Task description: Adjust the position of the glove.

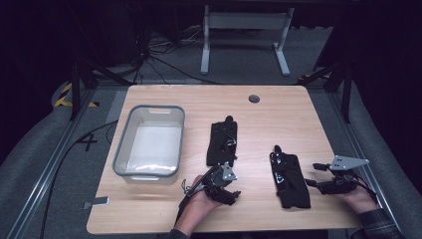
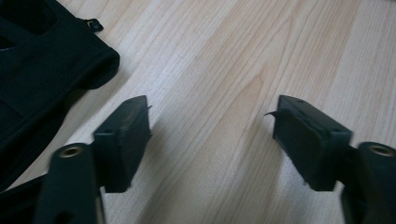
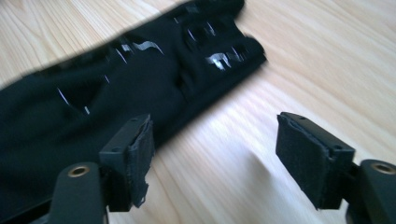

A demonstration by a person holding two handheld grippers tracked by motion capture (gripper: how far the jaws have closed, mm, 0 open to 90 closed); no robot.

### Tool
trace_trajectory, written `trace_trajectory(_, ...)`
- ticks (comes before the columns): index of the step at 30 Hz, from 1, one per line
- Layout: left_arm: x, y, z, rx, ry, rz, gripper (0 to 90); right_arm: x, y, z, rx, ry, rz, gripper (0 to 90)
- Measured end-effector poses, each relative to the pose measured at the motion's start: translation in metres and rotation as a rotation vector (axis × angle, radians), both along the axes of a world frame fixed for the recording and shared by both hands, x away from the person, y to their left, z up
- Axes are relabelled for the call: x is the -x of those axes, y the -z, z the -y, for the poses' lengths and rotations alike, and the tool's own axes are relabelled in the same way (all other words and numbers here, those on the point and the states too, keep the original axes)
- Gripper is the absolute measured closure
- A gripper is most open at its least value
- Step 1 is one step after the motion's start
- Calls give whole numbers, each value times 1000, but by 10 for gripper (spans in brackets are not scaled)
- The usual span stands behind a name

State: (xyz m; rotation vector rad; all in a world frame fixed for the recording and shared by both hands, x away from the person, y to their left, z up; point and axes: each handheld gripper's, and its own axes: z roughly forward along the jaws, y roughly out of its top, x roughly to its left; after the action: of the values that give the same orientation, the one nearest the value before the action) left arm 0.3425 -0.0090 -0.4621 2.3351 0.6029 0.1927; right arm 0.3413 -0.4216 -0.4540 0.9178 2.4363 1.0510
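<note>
- Jaws of the left gripper (image 2: 212, 135) stand apart with nothing but bare wood between them; its pads touch no object.
- Jaws of the right gripper (image 3: 212, 158) also stand apart over bare wood, and they hold nothing.
- Seen from the high view, the left gripper (image 1: 225, 183) sits in the person's left hand (image 1: 199, 204) near the near edge of the counter (image 1: 278, 107), about at the middle of its width.
- One black glove-like piece (image 1: 222, 143) lies flat just beyond that gripper, toward the far side; in the left gripper view its near corner (image 2: 42, 70) lies left of the jaws and apart from them.
- A second black piece (image 1: 289, 179) lies flat to the right of the first, well apart from it, lengthwise from near to far.
- The right gripper (image 1: 326, 185), with its grey three-cornered plate on top, is in the right hand (image 1: 358, 199) just to the right of that second piece, close to the counter's right edge.
- In the right gripper view the second piece (image 3: 116, 84) runs across the upper left, its edge just beside the left jaw; whether the two touch I cannot tell, as the picture is blurred.
- A grey-rimmed clear bin (image 1: 127, 139) stands on the left part of the counter, well apart from both black pieces.
</note>
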Motion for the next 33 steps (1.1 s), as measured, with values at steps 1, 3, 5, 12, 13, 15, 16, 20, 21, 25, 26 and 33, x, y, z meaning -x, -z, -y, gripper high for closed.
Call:
trace_trajectory(1, 0, -2, 0, 8, -8, -5, 378, 2, 1, 3, 0, 7, -1, 269)
trace_trajectory(3, -2, -7, 1, 17, -21, -15, 477, 5, 4, 8, 4, 26, -5, 256)
trace_trajectory(5, -5, -11, 2, 21, -33, -11, 572, 6, 6, 11, 9, 34, -6, 246)
trace_trajectory(12, -27, -23, 5, 26, -96, -23, 894, 5, 10, 13, 1, 47, -26, 199)
trace_trajectory(13, -29, -24, 5, 26, -104, -27, 896, 5, 11, 13, -6, 45, -26, 176)
trace_trajectory(15, -38, -25, 8, 21, -126, -24, 897, 5, 12, 12, -11, 41, -24, 157)
trace_trajectory(16, -42, -27, 9, 12, -140, -18, 898, 5, 12, 12, -9, 41, -23, 157)
trace_trajectory(20, -60, -34, 10, 14, -186, 1, 898, 5, 13, 12, -10, 39, -24, 155)
trace_trajectory(21, -64, -35, 9, 23, -195, 2, 898, 5, 13, 12, -10, 39, -24, 155)
trace_trajectory(25, -79, -33, 15, 13, -232, 15, 898, 6, 13, 12, -9, 42, -24, 155)
trace_trajectory(26, -79, -33, 15, 13, -232, 15, 898, 6, 13, 12, -9, 42, -24, 155)
trace_trajectory(33, -106, -28, 26, -24, -254, 18, 898, 6, 13, 12, -9, 43, -24, 155)
